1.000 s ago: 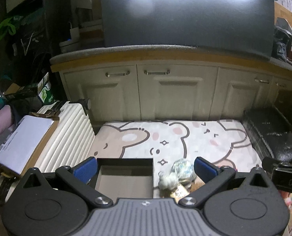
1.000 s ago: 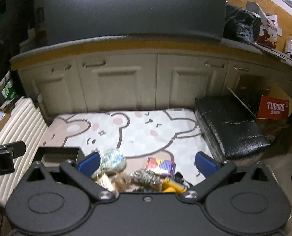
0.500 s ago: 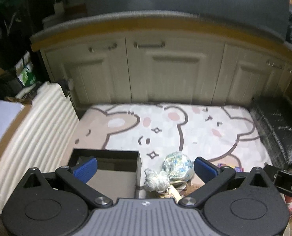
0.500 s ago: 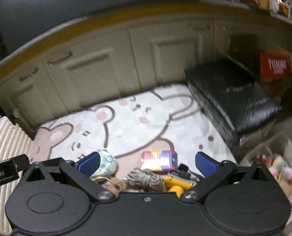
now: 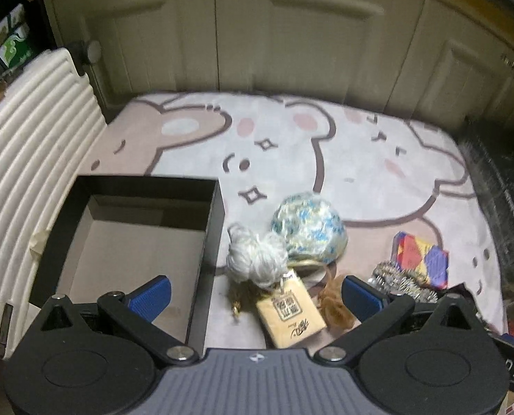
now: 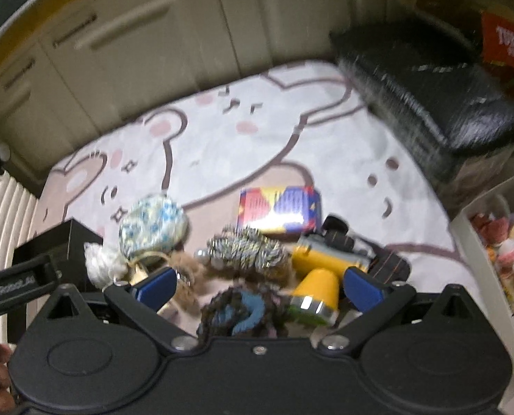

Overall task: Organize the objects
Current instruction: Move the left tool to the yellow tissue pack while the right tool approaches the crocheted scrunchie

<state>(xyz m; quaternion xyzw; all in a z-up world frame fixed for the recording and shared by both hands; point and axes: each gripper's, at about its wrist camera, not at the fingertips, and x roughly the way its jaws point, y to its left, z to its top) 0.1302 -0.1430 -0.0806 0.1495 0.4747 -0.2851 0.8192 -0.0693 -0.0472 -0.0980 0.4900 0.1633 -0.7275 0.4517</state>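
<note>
Both tools hang over a bear-print mat (image 5: 291, 145) strewn with small things. The left hand-held gripper (image 5: 255, 295) is spread wide and empty, straddling an empty black box (image 5: 215, 221), a white yarn ball (image 5: 257, 259) and a tan card box (image 5: 291, 313). The right hand-held gripper (image 6: 258, 285) is likewise wide apart, holding nothing, above a yellow flashlight (image 6: 317, 288), grey yarn (image 6: 246, 250) and a colourful box (image 6: 277, 207).

Black box (image 5: 218, 207), bear-print mat (image 5: 291, 145), blue-flecked yarn ball (image 5: 308, 230)
</note>
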